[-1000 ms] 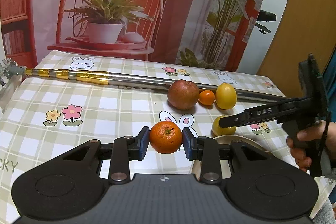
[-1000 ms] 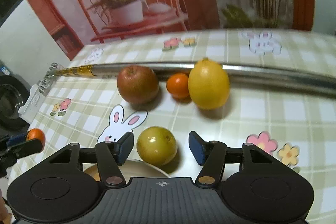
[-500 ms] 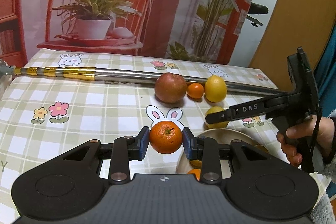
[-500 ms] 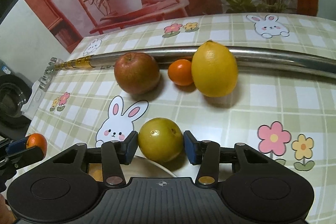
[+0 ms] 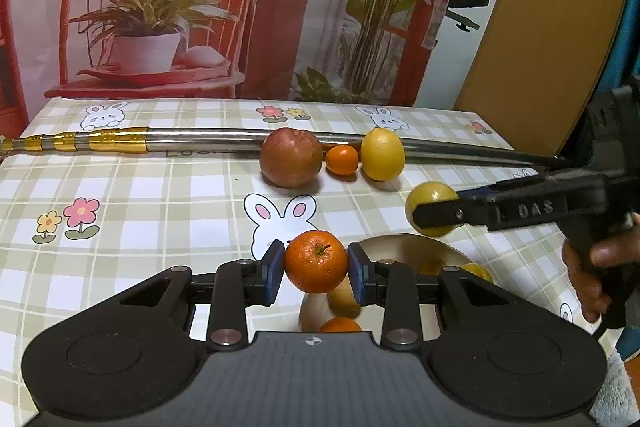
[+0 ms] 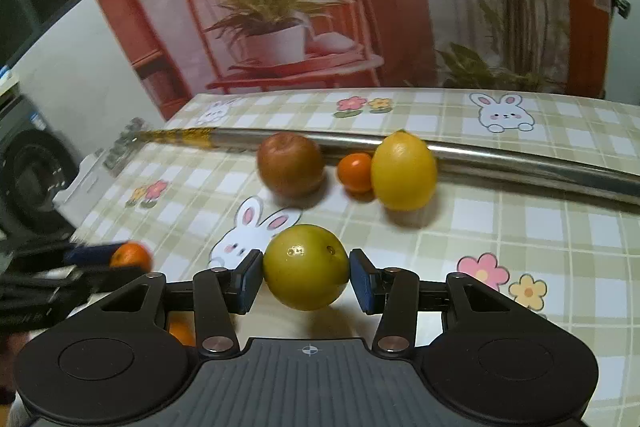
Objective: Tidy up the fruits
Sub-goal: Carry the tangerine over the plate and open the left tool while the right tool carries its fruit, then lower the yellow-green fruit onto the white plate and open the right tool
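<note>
My left gripper is shut on an orange mandarin and holds it above the near rim of a round bowl that holds a few fruits. My right gripper is shut on a yellow-green round fruit, lifted off the table; it also shows in the left wrist view, over the bowl's far right side. A red apple, a small orange and a lemon sit in a row against a metal pole.
The table has a checked cloth with rabbit and flower prints. The long pole with a gold end lies across the far side. A printed backdrop stands behind the table. A white object sits at the table's left edge.
My right gripper has shut on the yellow-green fruit and lifted it off the table. My left gripper has moved back and right with the mandarin, over the bowl's rim.
</note>
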The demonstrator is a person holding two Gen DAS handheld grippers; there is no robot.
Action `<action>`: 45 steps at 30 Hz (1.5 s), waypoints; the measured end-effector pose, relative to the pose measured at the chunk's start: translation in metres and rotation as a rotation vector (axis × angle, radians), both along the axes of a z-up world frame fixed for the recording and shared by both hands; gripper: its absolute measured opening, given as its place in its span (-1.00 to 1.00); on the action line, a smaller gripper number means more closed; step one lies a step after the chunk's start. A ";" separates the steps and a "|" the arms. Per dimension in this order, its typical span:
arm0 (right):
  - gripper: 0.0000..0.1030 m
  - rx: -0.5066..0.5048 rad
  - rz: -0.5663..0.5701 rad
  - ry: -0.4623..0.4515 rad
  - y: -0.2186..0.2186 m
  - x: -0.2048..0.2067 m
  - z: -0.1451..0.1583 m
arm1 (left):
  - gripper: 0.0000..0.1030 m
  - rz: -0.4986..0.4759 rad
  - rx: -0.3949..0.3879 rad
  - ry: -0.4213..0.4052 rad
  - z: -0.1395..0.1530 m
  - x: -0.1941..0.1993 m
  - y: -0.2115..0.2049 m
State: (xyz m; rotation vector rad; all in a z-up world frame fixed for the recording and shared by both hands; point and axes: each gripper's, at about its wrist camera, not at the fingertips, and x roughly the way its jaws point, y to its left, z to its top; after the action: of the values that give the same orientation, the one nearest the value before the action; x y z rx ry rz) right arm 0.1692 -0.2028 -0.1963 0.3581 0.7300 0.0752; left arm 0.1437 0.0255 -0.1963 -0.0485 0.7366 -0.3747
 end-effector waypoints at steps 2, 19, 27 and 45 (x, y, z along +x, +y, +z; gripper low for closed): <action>-0.16 -0.005 0.015 -0.002 0.004 -0.006 0.000 | -0.30 -0.009 -0.005 0.011 -0.001 0.002 -0.003; -0.16 0.062 -0.086 -0.015 -0.017 -0.035 -0.007 | -0.30 -0.189 0.077 0.053 -0.028 0.031 -0.061; -0.16 0.081 -0.119 -0.012 -0.026 -0.039 -0.013 | -0.30 -0.206 0.133 0.077 -0.042 0.038 -0.071; -0.16 0.091 -0.119 -0.001 -0.025 -0.042 -0.014 | -0.16 -0.177 0.117 0.058 -0.037 0.032 -0.059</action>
State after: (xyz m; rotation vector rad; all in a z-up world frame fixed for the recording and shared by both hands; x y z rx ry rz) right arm 0.1274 -0.2273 -0.2104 0.4876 0.7044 -0.0038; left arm 0.1755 -0.0337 -0.2331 0.1170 0.8220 -0.5000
